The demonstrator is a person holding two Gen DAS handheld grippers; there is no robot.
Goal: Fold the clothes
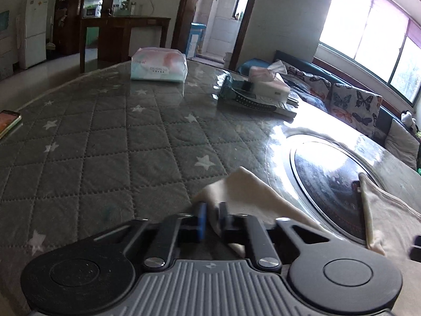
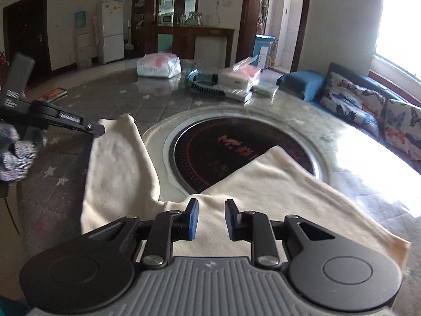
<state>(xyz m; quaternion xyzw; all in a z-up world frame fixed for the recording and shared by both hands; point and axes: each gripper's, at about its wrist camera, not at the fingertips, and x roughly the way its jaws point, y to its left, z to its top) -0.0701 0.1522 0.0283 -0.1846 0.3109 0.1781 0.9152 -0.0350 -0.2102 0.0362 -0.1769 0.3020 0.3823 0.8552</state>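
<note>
A cream garment (image 2: 263, 192) lies on the round table, partly over the black hob (image 2: 236, 144) set in its middle. My left gripper (image 1: 213, 220) is shut on a corner of the cream garment (image 1: 250, 192) and holds it lifted off the table. In the right wrist view the left gripper (image 2: 101, 130) shows at the left, pinching that raised corner. My right gripper (image 2: 210, 218) is open and empty, its fingers just above the garment's near part.
The table has a grey quilted star cover (image 1: 105, 137) under glass. At the far side lie a wipes pack (image 1: 159, 64), a tissue box on books (image 1: 265, 89) and a phone (image 1: 8, 122). A sofa with butterfly cushions (image 2: 368, 105) stands to the right.
</note>
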